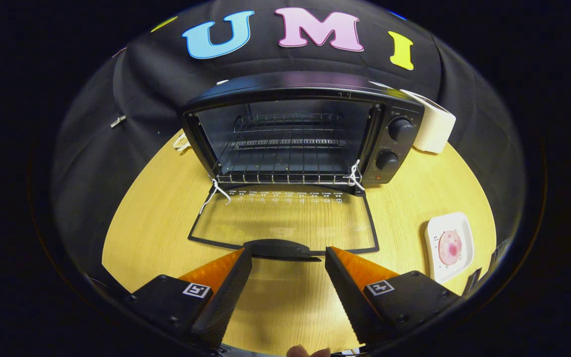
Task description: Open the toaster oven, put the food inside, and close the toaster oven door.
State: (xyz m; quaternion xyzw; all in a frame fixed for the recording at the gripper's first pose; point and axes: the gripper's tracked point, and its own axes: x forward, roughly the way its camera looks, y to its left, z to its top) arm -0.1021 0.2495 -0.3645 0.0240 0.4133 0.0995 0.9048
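Door down, food not yet fetched

Gripper [288,258] fingers spread apart, holding nothing; handle [280,249] of the door [285,218] sits just ahead, between the tips, not pinched; door lies flat on the table [142,218]; oven [305,134] cavity open, rack [285,153] bare; food [450,247] on a plate [449,225] off to the right, well apart from the oven. Judgement: opening step looks done; next calls for swinging right, closing on the food, then carrying it over the door onto the rack.

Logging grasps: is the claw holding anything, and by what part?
Nothing is held. The claw is open, with the door handle just ahead of its fingers.
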